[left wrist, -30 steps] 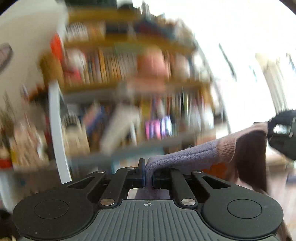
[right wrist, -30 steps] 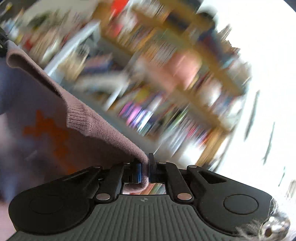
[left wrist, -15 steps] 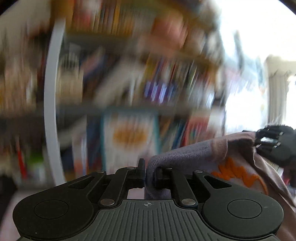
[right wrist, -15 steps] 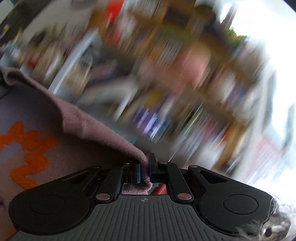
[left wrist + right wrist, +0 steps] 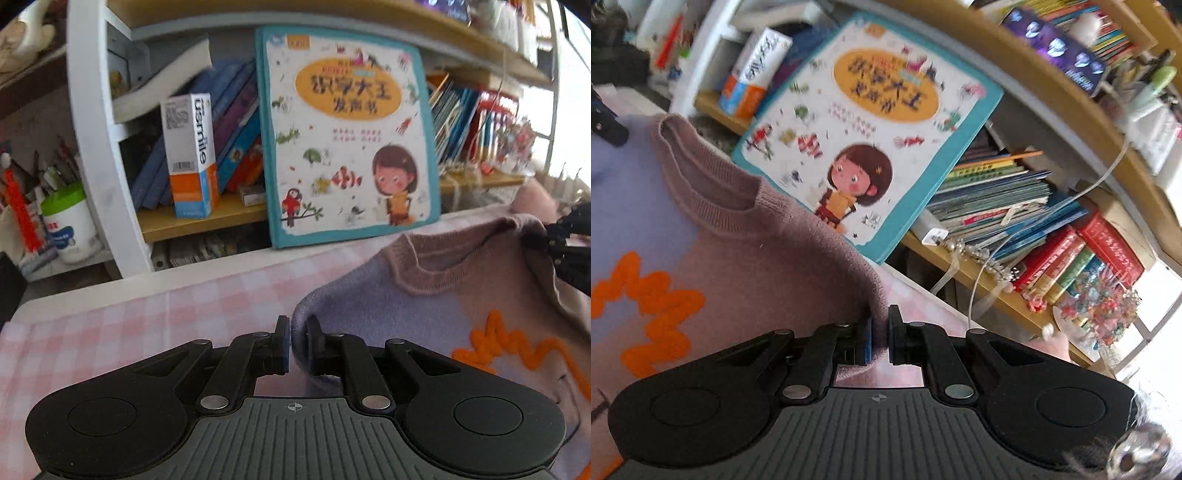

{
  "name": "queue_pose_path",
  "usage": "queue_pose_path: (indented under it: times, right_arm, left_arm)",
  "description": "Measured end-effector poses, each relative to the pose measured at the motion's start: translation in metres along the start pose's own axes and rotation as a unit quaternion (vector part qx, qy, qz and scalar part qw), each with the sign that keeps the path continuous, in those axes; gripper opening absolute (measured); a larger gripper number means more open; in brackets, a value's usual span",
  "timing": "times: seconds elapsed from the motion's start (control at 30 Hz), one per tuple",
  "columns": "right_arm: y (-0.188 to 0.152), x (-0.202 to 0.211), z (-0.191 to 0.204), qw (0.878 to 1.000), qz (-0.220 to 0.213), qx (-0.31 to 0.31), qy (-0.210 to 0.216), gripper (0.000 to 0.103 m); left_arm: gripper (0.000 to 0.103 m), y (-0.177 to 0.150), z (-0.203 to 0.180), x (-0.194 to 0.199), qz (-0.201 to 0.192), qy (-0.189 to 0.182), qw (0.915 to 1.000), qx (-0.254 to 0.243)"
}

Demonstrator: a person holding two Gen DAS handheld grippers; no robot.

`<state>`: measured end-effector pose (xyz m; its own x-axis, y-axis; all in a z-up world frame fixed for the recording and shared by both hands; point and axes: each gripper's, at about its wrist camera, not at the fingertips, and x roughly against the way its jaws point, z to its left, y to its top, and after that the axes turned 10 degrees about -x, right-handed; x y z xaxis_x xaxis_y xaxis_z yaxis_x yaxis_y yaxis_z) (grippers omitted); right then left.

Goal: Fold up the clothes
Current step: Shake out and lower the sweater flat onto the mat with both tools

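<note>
A knit sweater (image 5: 424, 310), lilac and dusty pink with an orange zigzag pattern, is spread between my two grippers low over the pink checked table (image 5: 147, 325). My left gripper (image 5: 297, 343) is shut on its lilac shoulder edge. My right gripper (image 5: 880, 334) is shut on the pink shoulder edge of the sweater (image 5: 738, 258). The ribbed neckline (image 5: 417, 273) faces the bookshelf. The right gripper shows as a dark shape at the right edge of the left wrist view (image 5: 569, 240).
A white-framed bookshelf (image 5: 96, 140) stands right behind the table, with a large teal picture book (image 5: 347, 133) leaning on it, a toothpaste box (image 5: 192, 155), a white tub (image 5: 70, 229), and stacked books (image 5: 1004, 199). A white cable (image 5: 1015, 251) hangs from the shelf.
Both grippers have swung down from high in front of the shelves to just above the table, carrying the sweater, which now hangs lower and spreads towards the tabletop.
</note>
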<state>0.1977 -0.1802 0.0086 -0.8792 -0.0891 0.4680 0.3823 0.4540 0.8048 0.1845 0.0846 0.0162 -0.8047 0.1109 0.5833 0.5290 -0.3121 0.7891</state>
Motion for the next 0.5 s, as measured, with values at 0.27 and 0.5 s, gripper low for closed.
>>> queue_pose_path:
  times: [0.27, 0.5]
  right_arm:
    - [0.003, -0.048, 0.004, 0.999, 0.046, -0.003, -0.024, 0.008]
    - [0.009, -0.058, 0.008, 0.997, 0.046, 0.025, -0.048, 0.036]
  left_arm:
    - [0.013, 0.016, -0.004, -0.048, 0.022, 0.008, 0.9997, -0.008]
    - [0.051, 0.028, -0.009, -0.054, 0.032, 0.054, 0.9978, -0.018]
